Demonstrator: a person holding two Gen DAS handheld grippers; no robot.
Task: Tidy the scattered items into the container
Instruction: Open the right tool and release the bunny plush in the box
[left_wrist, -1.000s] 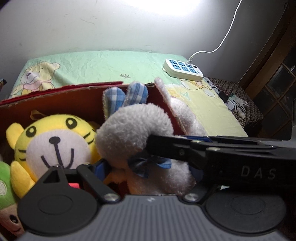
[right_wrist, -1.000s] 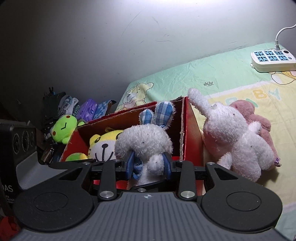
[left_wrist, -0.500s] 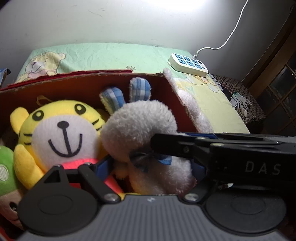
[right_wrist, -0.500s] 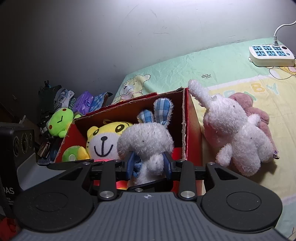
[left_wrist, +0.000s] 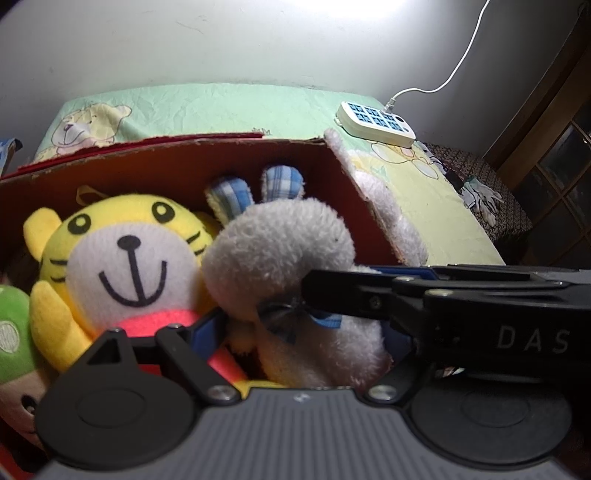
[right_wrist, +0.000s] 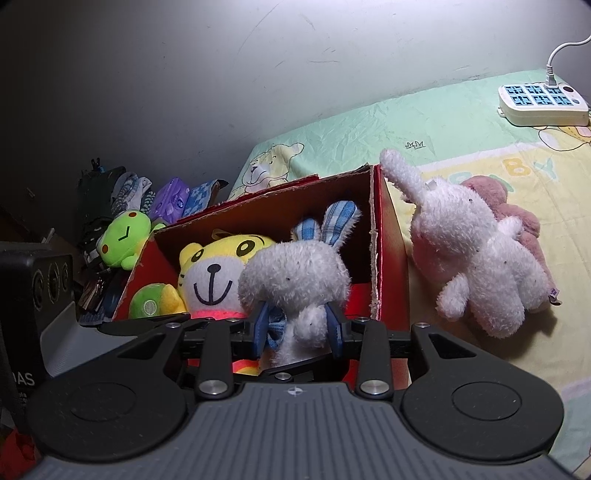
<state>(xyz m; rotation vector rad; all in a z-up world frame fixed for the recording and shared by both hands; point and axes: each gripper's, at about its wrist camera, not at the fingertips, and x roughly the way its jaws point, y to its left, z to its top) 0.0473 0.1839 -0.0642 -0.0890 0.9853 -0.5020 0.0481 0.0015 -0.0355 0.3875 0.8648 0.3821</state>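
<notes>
— What sort of place is this?
— A home bedroom: a bed sheet (right_wrist: 424, 129) printed with cartoon bears lies against a plain wall (right_wrist: 258, 74).
— Anything more?
— A white power strip (right_wrist: 541, 103) rests on the sheet, and folded clothes (right_wrist: 129, 192) are piled just off its corner.

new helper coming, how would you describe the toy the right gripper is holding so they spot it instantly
Find the red cardboard box on the pastel bedsheet. At its near right corner the right gripper pinches a grey-white plush bunny. Only it has blue checked ears and a blue bow.
</notes>
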